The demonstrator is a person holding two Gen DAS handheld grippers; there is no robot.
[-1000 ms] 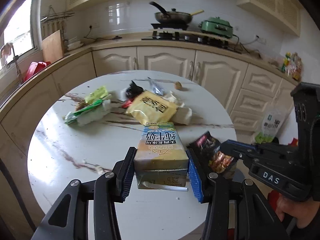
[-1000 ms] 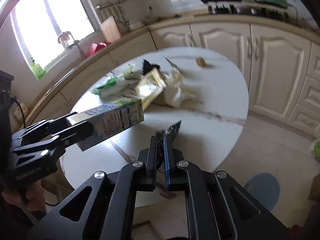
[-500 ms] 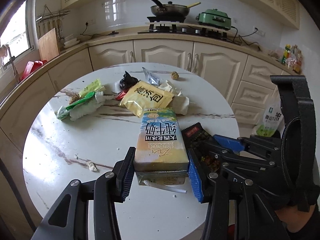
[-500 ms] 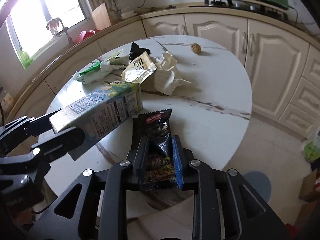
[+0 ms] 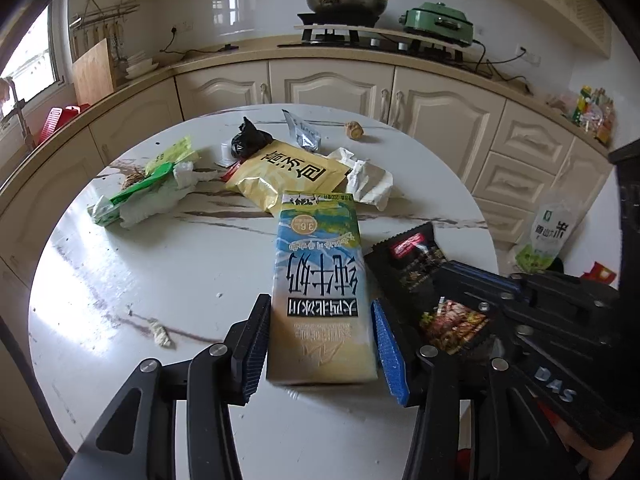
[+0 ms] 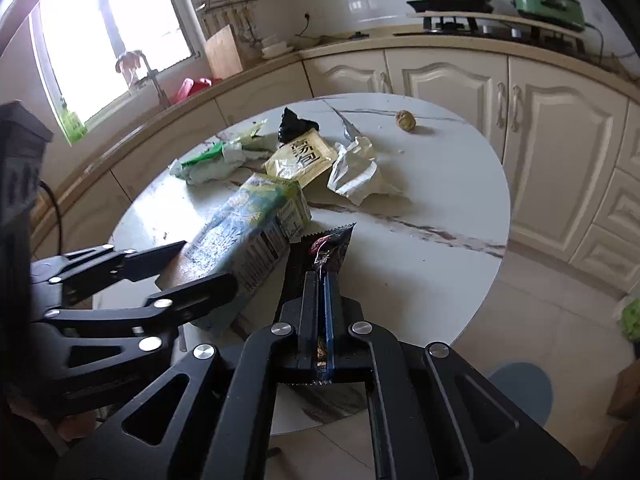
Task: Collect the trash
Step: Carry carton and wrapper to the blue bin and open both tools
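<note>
Left tool (image 5: 320, 350) sunk tableward, tilted down, clamping milk carton (image 5: 320, 280); right tool (image 6: 320, 300) just re-clenched on black wrapper (image 6: 326, 250).

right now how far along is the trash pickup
Nothing looks binned yet; no bin is in view. In hand: the left gripper clamps the milk carton, and the right gripper, whose fingers have just closed, pinches the black snack wrapper. Left on the table: the yellow packet, green wrapper, crumpled white paper, black bag and small scraps.

A home kitchen: cream cabinets (image 5: 332, 84), gas stove (image 5: 340, 32) with pan (image 5: 344, 0), round marble table (image 5: 160, 264).
</note>
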